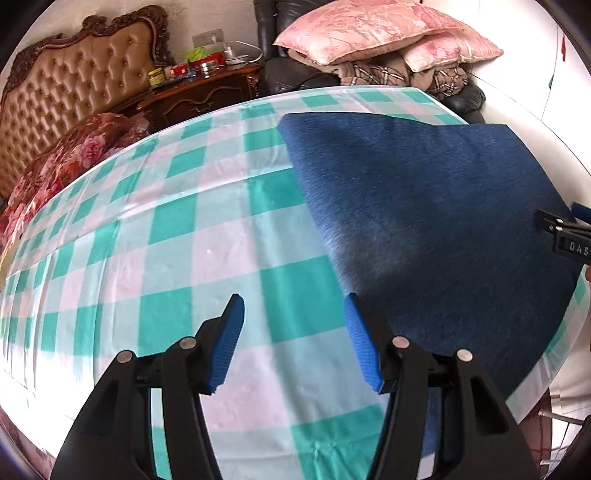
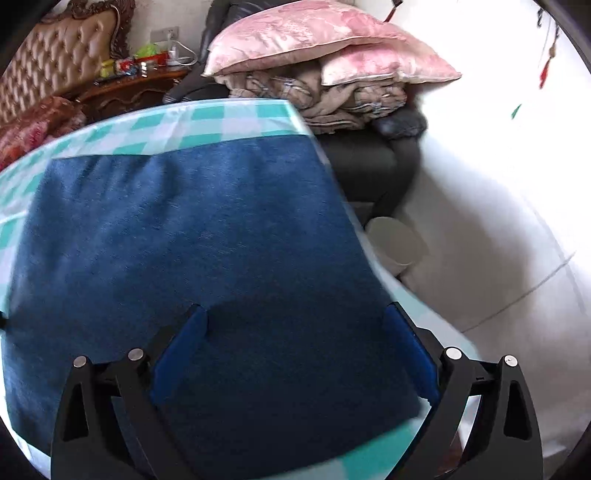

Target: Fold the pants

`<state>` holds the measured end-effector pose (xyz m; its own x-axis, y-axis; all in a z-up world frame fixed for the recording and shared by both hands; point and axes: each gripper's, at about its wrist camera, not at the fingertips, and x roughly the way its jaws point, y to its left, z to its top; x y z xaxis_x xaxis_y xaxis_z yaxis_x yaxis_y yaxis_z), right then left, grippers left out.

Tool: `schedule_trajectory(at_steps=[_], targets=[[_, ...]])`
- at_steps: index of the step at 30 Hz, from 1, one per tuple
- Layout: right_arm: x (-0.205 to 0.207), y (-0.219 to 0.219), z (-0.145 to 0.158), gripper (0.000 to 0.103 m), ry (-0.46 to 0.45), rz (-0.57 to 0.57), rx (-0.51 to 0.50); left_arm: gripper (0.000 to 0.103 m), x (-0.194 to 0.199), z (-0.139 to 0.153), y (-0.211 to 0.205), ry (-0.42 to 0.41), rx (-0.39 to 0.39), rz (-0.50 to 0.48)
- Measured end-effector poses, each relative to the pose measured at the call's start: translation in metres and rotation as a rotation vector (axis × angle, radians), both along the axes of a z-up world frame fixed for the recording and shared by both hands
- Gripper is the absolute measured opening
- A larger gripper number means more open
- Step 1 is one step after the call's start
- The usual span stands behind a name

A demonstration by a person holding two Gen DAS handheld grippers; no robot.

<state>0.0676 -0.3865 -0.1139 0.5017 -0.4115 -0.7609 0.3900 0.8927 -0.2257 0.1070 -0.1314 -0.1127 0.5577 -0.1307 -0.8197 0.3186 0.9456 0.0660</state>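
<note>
The blue pants (image 1: 424, 206) lie folded into a flat rectangle on the right part of a green-and-white checked cloth (image 1: 184, 229). My left gripper (image 1: 294, 301) hovers open over the bare cloth, just left of the pants' near left edge, and nothing is between its blue pads. The right gripper (image 1: 565, 225) pokes in at the right edge of the left wrist view, above the pants. In the right wrist view the pants (image 2: 192, 229) fill the middle. My right gripper (image 2: 295, 312) stands wide open above their near part, with its pads apart from the fabric.
Pink pillows (image 1: 369, 33) sit on folded blankets on a black chair (image 2: 369, 166) beyond the far edge. A cluttered wooden nightstand (image 1: 199, 88), a tufted headboard (image 1: 74, 85) and a floral quilt (image 1: 62, 158) lie far left. A white bin (image 2: 395, 240) stands on the floor at the right.
</note>
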Motion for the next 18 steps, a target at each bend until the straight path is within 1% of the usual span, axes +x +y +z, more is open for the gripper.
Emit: schedule_trajectory(at_steps=[4,6,7,8,11,13,15,16,18], targets=[[-0.026,-0.014,0.002,0.092,0.01,-0.072,-0.012,0.057,-0.018,0.014,0.002,-0.016,-0.041,-0.012],[-0.043,-0.017,0.005,0.093,0.004,-0.094,-0.005,0.059,-0.031,0.022,0.0,-0.024,-0.064,-0.034],[-0.053,-0.018,0.008,0.093,-0.001,-0.106,-0.001,0.062,-0.036,0.026,-0.004,-0.027,-0.07,-0.043],[-0.062,-0.018,0.01,0.093,-0.007,-0.115,0.002,0.068,-0.045,0.031,-0.009,-0.036,-0.074,-0.056],[-0.091,-0.014,0.018,0.093,-0.026,-0.135,0.018,0.078,-0.066,0.04,-0.021,-0.04,-0.096,-0.099],[-0.106,-0.01,0.025,0.093,-0.047,-0.142,0.031,0.084,-0.079,0.046,-0.031,-0.043,-0.11,-0.126],[-0.119,-0.005,0.033,0.093,-0.073,-0.139,0.047,0.098,-0.089,0.051,-0.041,-0.044,-0.111,-0.149],[-0.126,-0.001,0.039,0.093,-0.092,-0.136,0.053,0.1,-0.093,0.054,-0.045,-0.043,-0.119,-0.167],[-0.139,0.007,0.05,0.094,-0.125,-0.133,0.057,0.101,-0.101,0.062,-0.049,-0.05,-0.142,-0.188]])
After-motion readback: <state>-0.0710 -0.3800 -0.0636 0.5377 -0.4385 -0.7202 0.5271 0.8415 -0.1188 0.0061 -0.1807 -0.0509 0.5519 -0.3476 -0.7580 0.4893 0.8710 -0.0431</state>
